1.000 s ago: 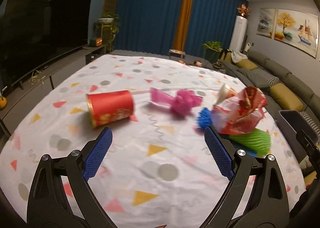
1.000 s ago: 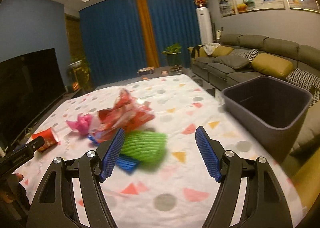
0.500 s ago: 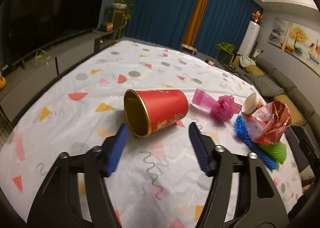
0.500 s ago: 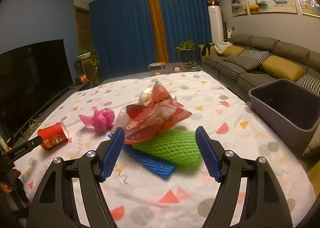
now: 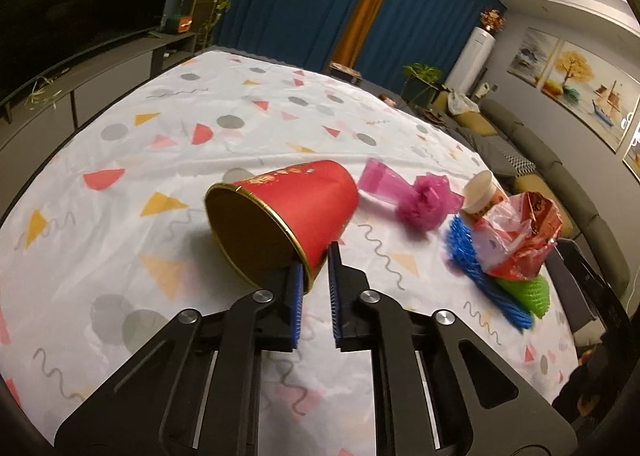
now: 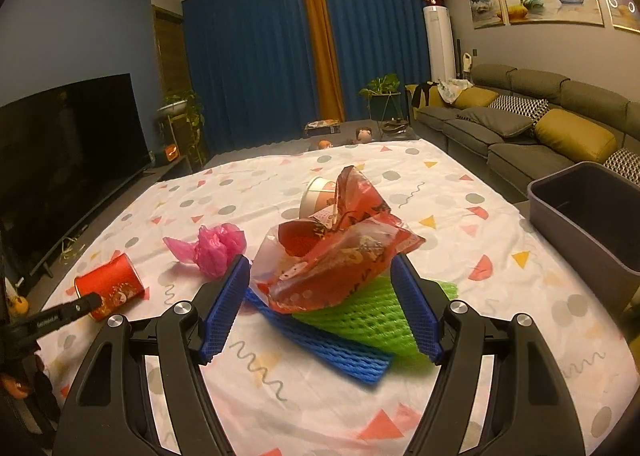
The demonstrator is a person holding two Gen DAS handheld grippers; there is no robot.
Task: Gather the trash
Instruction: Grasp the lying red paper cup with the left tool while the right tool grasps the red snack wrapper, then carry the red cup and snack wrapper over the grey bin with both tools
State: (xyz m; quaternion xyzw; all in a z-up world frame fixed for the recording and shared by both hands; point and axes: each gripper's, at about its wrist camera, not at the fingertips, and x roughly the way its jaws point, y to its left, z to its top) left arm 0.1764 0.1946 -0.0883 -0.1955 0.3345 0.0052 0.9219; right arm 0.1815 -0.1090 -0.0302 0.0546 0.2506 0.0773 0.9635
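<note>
My left hand-held gripper (image 5: pixel 314 276) is nearly closed on the rim of the red paper cup (image 5: pixel 288 215), which lies on its side on the tabletop (image 5: pixel 160 143) straight ahead of it, mouth toward me. One finger is inside the mouth and the other outside the wall, so the hold is on the rolled lip. I judge that the right place: the cup is light and thin, its wall would buckle under a squeeze across the body, and the lip is its stiffest part. Whether the pads are truly pinching the paper or only bracketing it I cannot tell — a narrow gap shows between them below the rim.

My right hand-held gripper (image 6: pixel 320 304) is wide open and holds nothing, its fingers straddling the pile just ahead: a crinkled red snack wrapper (image 6: pixel 340 256) resting on green foam netting (image 6: pixel 360 316) and blue foam netting (image 6: pixel 328 344). All of it looks feather-light and springy; the wrapper is slick film and may slip, so I would close low, on wrapper and netting together. A pink plastic wad (image 6: pixel 216 248) lies ahead to the left — soft, easily crushed. A pale paper cup (image 6: pixel 318 195) behind the wrapper is mostly hidden, so I cannot tell whether it is full. The grey bin (image 6: pixel 580 223) to the far right is cut off by the frame, its inside too dark to read.
</note>
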